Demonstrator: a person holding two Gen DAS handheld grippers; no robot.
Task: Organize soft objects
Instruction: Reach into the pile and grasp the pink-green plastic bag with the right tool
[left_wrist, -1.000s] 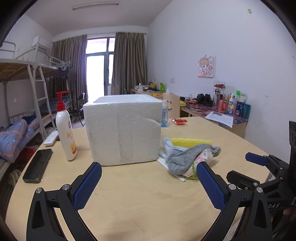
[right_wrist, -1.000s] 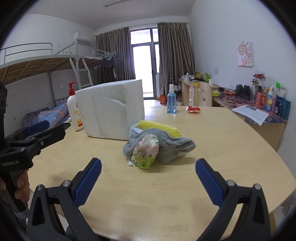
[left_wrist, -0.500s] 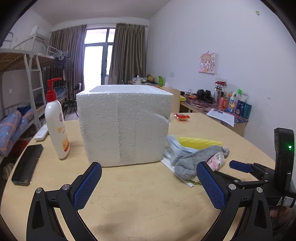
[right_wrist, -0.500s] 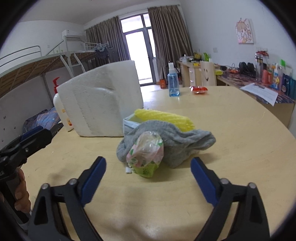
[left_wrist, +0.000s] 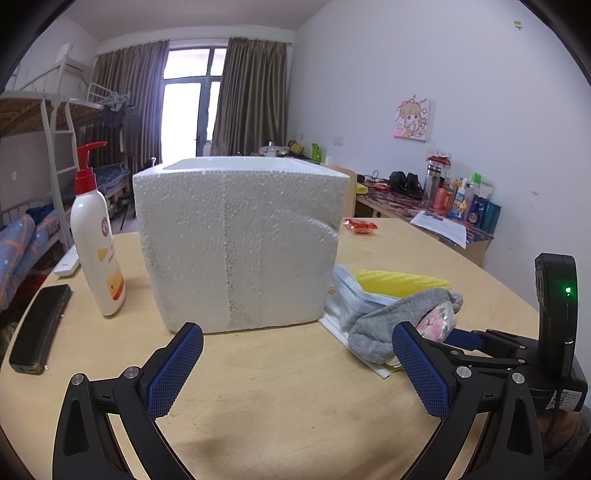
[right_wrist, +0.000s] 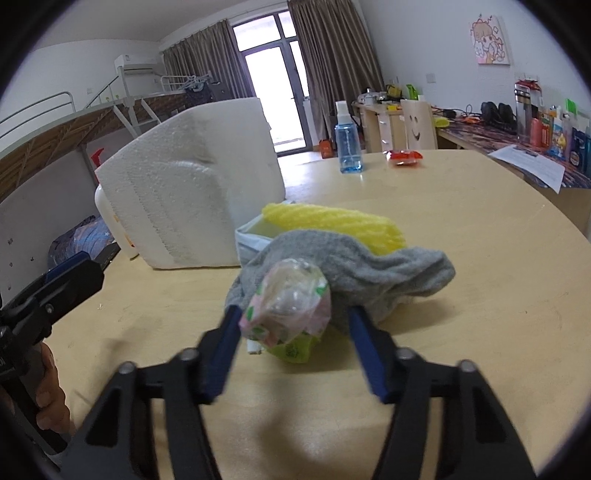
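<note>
A crumpled floral plastic bag (right_wrist: 286, 308) lies on the wooden table (right_wrist: 480, 229) at the near edge of a soft pile, resting against a grey sock (right_wrist: 354, 258) with a yellow cloth (right_wrist: 332, 221) behind. The bag sits between the right gripper (right_wrist: 291, 332) pads, whose jaws have just been closing around it but do not yet press it. The left gripper (left_wrist: 295, 369) hovers wide apart before the white foam box (left_wrist: 240, 243).

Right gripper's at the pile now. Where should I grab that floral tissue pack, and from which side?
Pinch the tissue pack across its bulging near end, coming in low from the table edge. That end sticks out from under the gray sock, so both flanks are free. The right gripper already straddles it, its fingers just closing in, not yet clearly pressing.
</note>
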